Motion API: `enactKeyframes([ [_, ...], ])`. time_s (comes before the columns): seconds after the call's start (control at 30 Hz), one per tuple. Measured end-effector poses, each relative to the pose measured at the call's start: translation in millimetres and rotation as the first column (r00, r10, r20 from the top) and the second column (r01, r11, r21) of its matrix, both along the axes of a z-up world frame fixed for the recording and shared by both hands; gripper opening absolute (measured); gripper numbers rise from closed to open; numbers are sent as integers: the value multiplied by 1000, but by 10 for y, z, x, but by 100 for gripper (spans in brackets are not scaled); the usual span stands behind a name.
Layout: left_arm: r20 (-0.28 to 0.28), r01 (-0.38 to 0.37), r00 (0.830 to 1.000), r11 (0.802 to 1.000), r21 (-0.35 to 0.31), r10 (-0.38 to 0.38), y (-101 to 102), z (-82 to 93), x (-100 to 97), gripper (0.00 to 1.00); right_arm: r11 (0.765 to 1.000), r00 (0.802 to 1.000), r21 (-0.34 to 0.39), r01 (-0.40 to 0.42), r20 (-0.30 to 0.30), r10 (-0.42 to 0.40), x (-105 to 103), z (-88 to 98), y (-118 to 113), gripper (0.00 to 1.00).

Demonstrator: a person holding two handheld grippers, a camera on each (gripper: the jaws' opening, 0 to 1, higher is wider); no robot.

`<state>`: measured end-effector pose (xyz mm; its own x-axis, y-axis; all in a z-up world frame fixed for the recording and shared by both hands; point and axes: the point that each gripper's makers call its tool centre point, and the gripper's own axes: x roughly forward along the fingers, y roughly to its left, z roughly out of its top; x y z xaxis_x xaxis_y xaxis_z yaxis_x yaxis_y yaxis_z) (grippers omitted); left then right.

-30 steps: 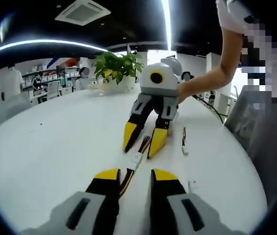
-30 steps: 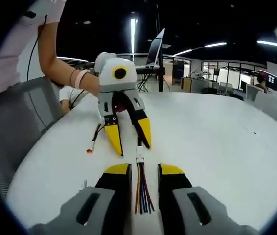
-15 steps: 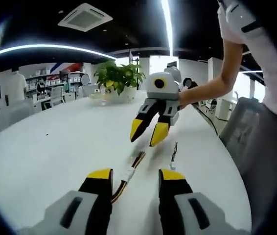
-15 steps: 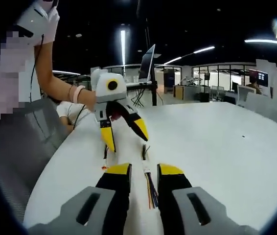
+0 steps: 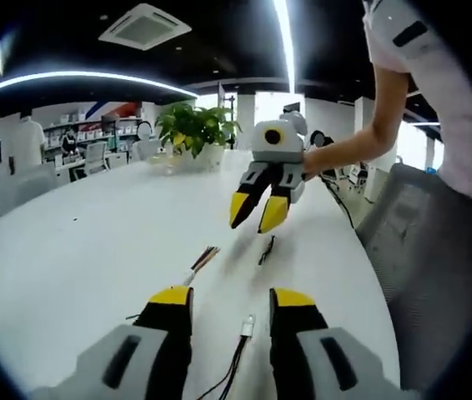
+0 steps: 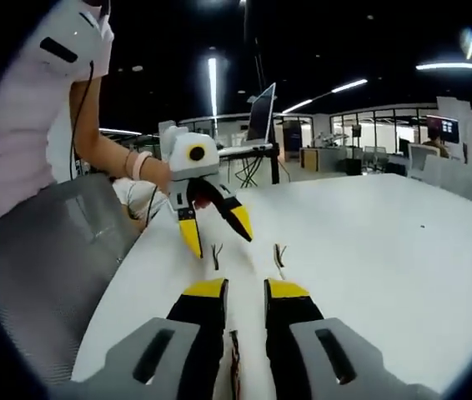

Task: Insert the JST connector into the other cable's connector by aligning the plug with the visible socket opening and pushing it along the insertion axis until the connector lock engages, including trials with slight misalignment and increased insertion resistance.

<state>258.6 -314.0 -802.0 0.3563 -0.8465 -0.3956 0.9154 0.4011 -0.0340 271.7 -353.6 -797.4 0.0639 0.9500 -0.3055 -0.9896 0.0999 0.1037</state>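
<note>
On the white table (image 5: 69, 250) a small white connector (image 5: 247, 324) on thin black wires lies between my left gripper's (image 5: 232, 298) open jaws, untouched. A cable with multicoloured wires (image 5: 201, 260) lies just ahead to the left, and a short dark cable (image 5: 265, 250) lies farther off. Above that dark cable my right gripper (image 5: 257, 212) hovers open in a person's hand. In the right gripper view, my right gripper (image 6: 244, 288) is open over dark wires (image 6: 234, 367). Beyond it the left gripper (image 6: 217, 229) hangs open above two short cables (image 6: 217, 254) (image 6: 279, 254).
A potted plant (image 5: 194, 125) stands at the table's far end. A grey chair (image 5: 419, 250) and the person stand along the table's edge (image 6: 128, 275). Office desks and screens fill the background. The table stretches wide and white to the other side (image 6: 386, 242).
Both grippers have lifted and drawn apart. The multicoloured cable that lay between them now sits left of my left jaws, and another white connector has come in between those jaws.
</note>
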Motion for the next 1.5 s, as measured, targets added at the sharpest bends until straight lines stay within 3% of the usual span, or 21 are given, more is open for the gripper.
enactKeyframes([
  [0.1,-20,2,1000,1000,6,-2,10,-48,-24,32,999,1000,-39,1,10,-1,-51,-80,-20,16],
  [0.53,-31,7,999,1000,6,-7,267,-195,-14,30,999,1000,-52,-2,-7,2,-138,-182,-29,17],
  [0.83,-55,-13,998,1000,7,14,309,-342,-34,30,997,1000,-73,-22,-8,21,-153,-298,-31,18],
  [0.9,-62,-12,998,1000,8,13,297,-369,-49,30,994,1000,-108,-24,-8,24,-158,-382,-54,18],
  [0.93,-61,-7,998,1000,15,8,291,-382,-60,29,989,1000,-144,-20,0,21,-150,-446,-81,17],
  [1.07,-55,-13,998,1000,15,14,301,-391,-49,25,987,999,-160,-15,33,20,-145,-491,-83,14],
  [1.2,-40,-10,999,1000,21,11,313,-403,-51,23,990,999,-141,-12,30,16,-148,-489,-51,14],
  [1.27,-63,-26,998,1000,0,26,311,-392,-48,23,990,999,-144,-8,49,15,-149,-498,-47,13],
  [1.5,-44,-15,999,1000,-6,15,280,-392,-67,16,986,994,-167,-8,105,25,-144,-507,-37,11],
])
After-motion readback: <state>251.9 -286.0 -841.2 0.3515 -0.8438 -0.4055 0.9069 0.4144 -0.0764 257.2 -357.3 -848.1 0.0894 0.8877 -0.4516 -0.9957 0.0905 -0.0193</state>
